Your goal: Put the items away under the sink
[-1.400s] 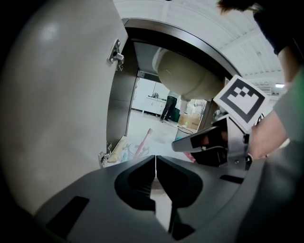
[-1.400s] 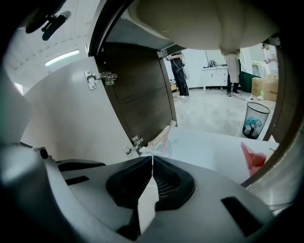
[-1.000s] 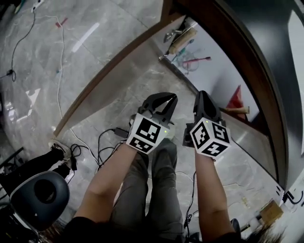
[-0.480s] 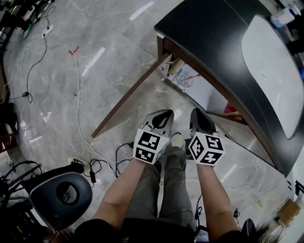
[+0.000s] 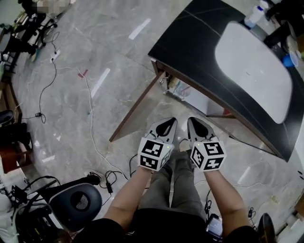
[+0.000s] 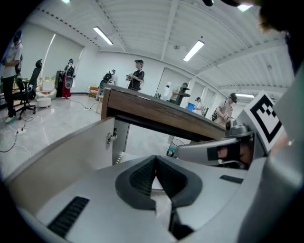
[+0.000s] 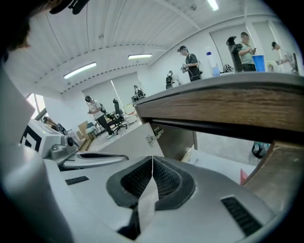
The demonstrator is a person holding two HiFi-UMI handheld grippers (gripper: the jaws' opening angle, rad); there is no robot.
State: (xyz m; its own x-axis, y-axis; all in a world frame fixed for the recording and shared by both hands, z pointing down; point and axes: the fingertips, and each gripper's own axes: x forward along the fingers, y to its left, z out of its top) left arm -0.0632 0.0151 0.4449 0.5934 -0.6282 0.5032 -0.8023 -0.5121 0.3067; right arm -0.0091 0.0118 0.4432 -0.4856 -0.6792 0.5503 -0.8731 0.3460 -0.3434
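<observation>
- Left gripper (image 5: 166, 123): jaws pressed together with nothing between them, as its own view confirms. Right gripper (image 5: 196, 123): the same, shut and empty.
- Both are held side by side over the person's legs, in front of the cabinet door (image 5: 135, 109), which stands open.
- Items (image 5: 175, 86) — a small cluster lies on the cabinet floor under the sink (image 5: 251, 66), just inside the opening. Too small to name here.
- My read is that the stowing is at least partly done. The door is not yet closed.
- A bottle (image 5: 254, 14) and a blue container (image 5: 288, 60) stand on the black surface (image 5: 190, 38) beside the sink. I can't tell whether they belong to the job.
- A second ago the head view looked close into the cabinet, with the grippers low at its mouth. Now both grippers have come up and back, and the view takes in the whole sink top. Looks like the person stood up. The jaws were shut then too.
</observation>
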